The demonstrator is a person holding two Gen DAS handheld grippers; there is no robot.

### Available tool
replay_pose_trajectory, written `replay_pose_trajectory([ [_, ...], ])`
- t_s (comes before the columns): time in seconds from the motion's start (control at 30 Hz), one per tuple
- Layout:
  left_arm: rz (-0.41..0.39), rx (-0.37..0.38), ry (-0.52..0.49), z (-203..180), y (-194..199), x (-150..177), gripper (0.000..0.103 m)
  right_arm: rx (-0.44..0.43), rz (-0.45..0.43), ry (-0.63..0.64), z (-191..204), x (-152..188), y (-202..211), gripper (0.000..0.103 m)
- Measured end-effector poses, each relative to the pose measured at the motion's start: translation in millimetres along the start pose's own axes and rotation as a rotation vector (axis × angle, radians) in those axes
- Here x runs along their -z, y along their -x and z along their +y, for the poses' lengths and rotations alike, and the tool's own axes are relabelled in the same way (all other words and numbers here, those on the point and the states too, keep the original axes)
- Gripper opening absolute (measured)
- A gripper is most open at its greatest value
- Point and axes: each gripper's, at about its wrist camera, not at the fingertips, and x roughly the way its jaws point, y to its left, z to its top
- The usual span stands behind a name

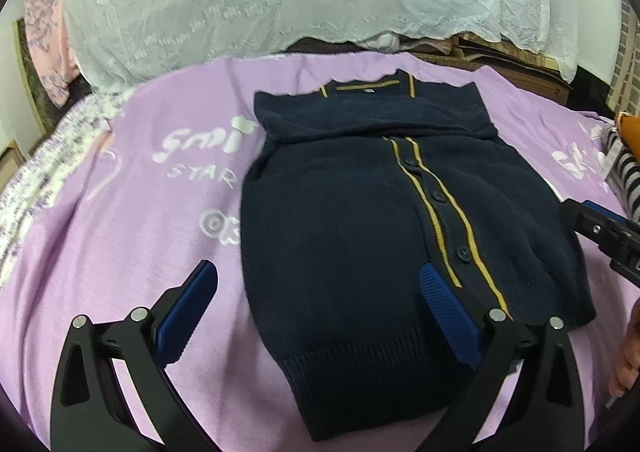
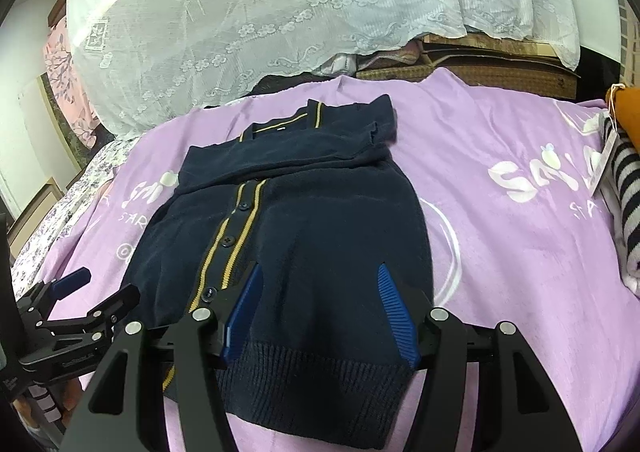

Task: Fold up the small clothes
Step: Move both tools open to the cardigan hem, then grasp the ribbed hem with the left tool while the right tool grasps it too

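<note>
A navy knit cardigan [image 1: 360, 212] with mustard stripes and buttons lies flat on the purple blanket [image 1: 120, 252], sleeves folded in across the chest, hem nearest me. It also shows in the right wrist view [image 2: 304, 236]. My left gripper [image 1: 320, 292] is open and empty, hovering over the hem's left part. My right gripper [image 2: 320, 292] is open and empty over the hem's right part. The right gripper also shows at the left wrist view's right edge [image 1: 600, 236], and the left gripper at the right wrist view's left edge [image 2: 76, 304].
A white lace-covered pile [image 2: 280, 12] stands behind the blanket. A striped black-and-white garment [image 2: 624, 212] and an orange item [image 2: 628, 112] lie at the right edge. Floral bedding [image 1: 52, 156] lies at the left.
</note>
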Motion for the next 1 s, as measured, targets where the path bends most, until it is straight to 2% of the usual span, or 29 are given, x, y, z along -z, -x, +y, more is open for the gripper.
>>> replay_pose_trajectory([
  [0.2,0.123,0.17,0.077,12.4,-14.4,6.6,0.099,0.014,0.011,-0.02,-13.0,6.8,2.9,0.06],
  [0.5,0.231,0.358,0.244,42.6,-31.9,13.5,0.098,0.023,0.062,-0.118,-52.6,29.8,6.3,0.06],
  [0.83,0.277,0.525,0.341,64.0,-33.8,22.2,0.093,-0.066,0.125,-0.198,-66.6,42.2,-5.9,0.061],
  [1.0,0.308,0.604,0.354,59.4,-37.1,25.1,0.091,-0.102,0.14,-0.215,-65.7,42.9,-7.8,0.061],
])
